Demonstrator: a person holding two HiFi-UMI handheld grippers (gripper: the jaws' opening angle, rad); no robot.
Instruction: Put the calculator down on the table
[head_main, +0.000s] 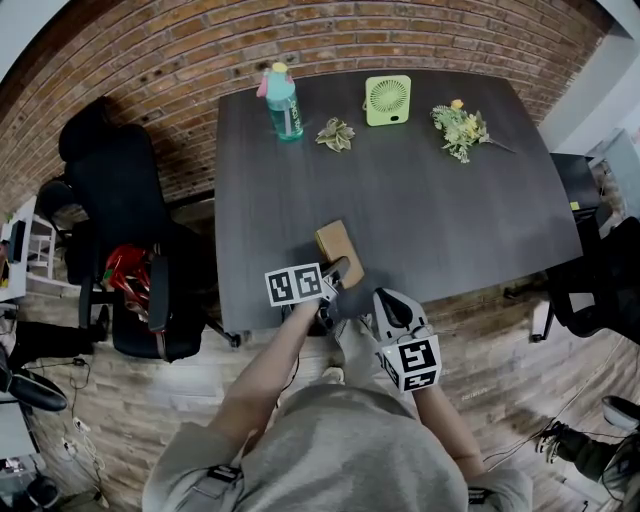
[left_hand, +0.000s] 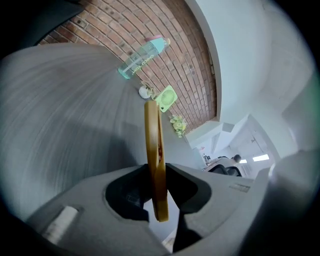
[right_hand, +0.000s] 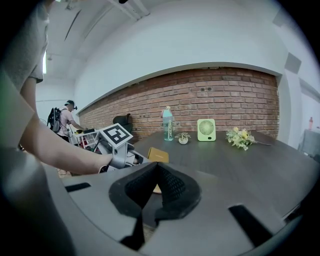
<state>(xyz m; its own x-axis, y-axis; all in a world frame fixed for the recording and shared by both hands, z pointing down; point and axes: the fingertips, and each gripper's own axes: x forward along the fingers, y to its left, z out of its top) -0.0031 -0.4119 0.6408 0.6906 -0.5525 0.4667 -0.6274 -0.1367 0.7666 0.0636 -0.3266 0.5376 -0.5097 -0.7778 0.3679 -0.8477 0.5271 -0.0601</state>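
Between the left tool's (head_main: 337, 272) jaws: calculator (head_main: 335, 242), tan, pinched by its near end. It is held flat over the table's (head_main: 450, 220) near edge, likely so it settles face-level; contact with the top cannot be told. Right tool (head_main: 386, 303): jaws closed, empty, parked beside the left, off the edge, clear of the drop. Far side: bottle (head_main: 284, 103), fan (head_main: 387, 100), flowers (head_main: 460, 128), well apart.
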